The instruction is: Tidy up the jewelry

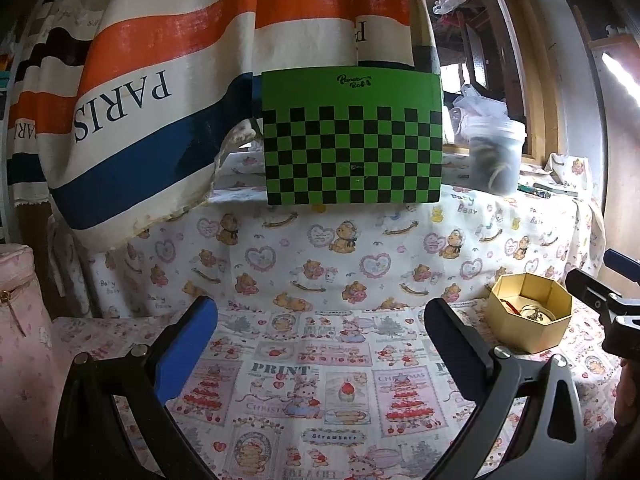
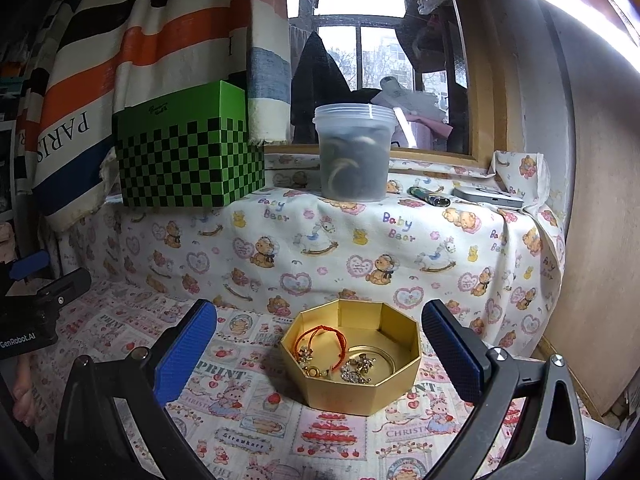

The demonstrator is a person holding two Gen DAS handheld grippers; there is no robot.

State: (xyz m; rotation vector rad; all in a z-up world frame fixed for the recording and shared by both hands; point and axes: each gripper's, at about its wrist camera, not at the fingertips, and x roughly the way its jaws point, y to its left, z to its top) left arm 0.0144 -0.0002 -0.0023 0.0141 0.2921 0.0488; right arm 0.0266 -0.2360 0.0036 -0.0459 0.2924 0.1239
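Gold, octagonal and glossy, the box (image 2: 352, 360) sits toward the printed cloth's (image 2: 256, 412) right edge, between the right gripper's (image 2: 320, 344) spread jaws. Only this view shows its red cord bracelet (image 2: 320, 338) and metal charms (image 2: 358, 366). The left gripper (image 1: 320, 340) gapes empty.

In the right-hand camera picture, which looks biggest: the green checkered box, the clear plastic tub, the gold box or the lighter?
As they look in the right wrist view:
1. Green checkered box
2. Gold octagonal box, though it sits nearer the camera, so its true rank is unsure
3. Clear plastic tub
4. Lighter, clearly smallest
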